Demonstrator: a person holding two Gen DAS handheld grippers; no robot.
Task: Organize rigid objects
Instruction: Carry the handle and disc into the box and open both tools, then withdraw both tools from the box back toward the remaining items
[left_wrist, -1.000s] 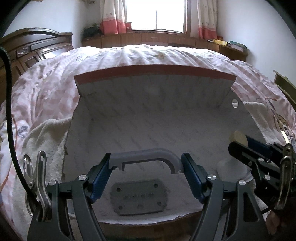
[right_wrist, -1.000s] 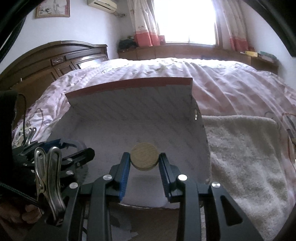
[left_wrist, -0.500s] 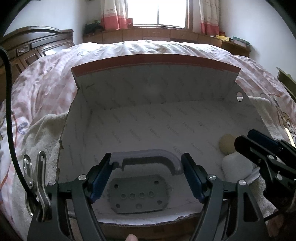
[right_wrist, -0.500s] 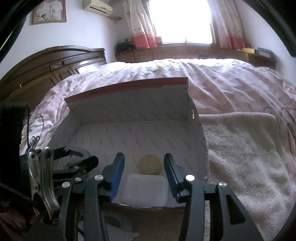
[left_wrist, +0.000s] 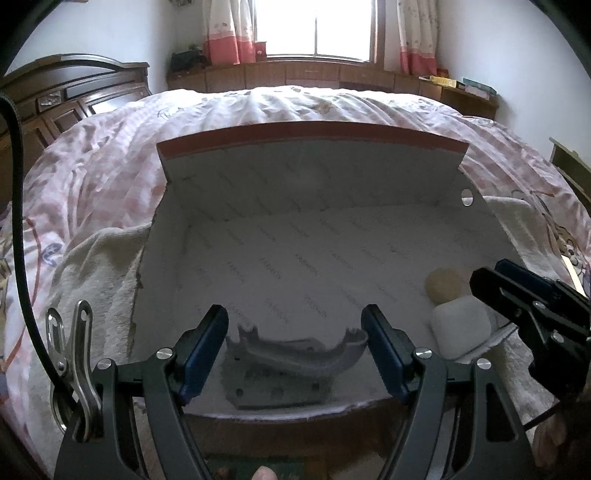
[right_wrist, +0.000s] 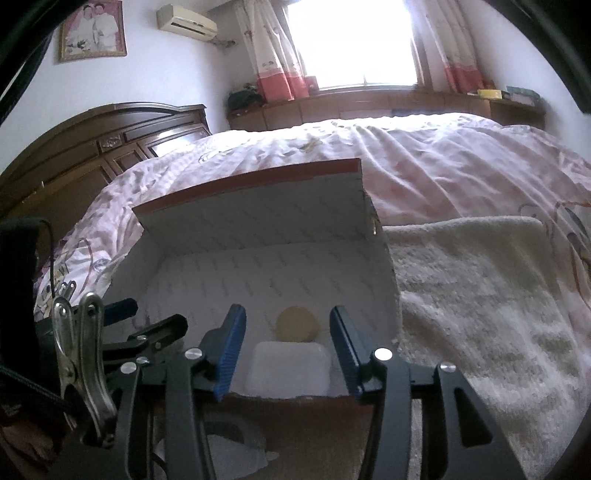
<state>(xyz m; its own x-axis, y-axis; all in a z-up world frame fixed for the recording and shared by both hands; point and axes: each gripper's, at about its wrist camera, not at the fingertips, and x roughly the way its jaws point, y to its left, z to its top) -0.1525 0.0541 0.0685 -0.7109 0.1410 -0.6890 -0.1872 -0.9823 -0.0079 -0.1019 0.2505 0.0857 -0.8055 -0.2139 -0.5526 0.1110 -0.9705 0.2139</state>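
Both drops done in the last second.

Right gripper (right_wrist: 287, 354): a second ago it pinched the wooden disc (right_wrist: 297, 325) above the box (right_wrist: 258, 229). Now the disc lies on the box floor, lower centre of the right view, just behind the white case (right_wrist: 288, 373). Jaws are opening, moderately apart, with nothing pressed between the pads; disc and case only show through the gap.

Left gripper (left_wrist: 295, 354): a second ago the grey handle (left_wrist: 295, 350) was spanned between its pads. Now the handle lies on top of the grey plate (left_wrist: 273, 395) at the box's near edge, lower centre of the left view. Fingers wide, a gap on both sides of the handle, so no contact that I can see.

In the left view the disc (left_wrist: 445, 286) and case (left_wrist: 461, 326) sit at lower right in the box's near right corner, apparently touching.

Read: four rigid parts now in the box, both grippers free. Next call is probably backing out to fetch more, if any remain; none is visible on the towel (right_wrist: 480, 295) or bedspread (left_wrist: 110, 166). Risk: the handle rests loose on the plate and could slide.
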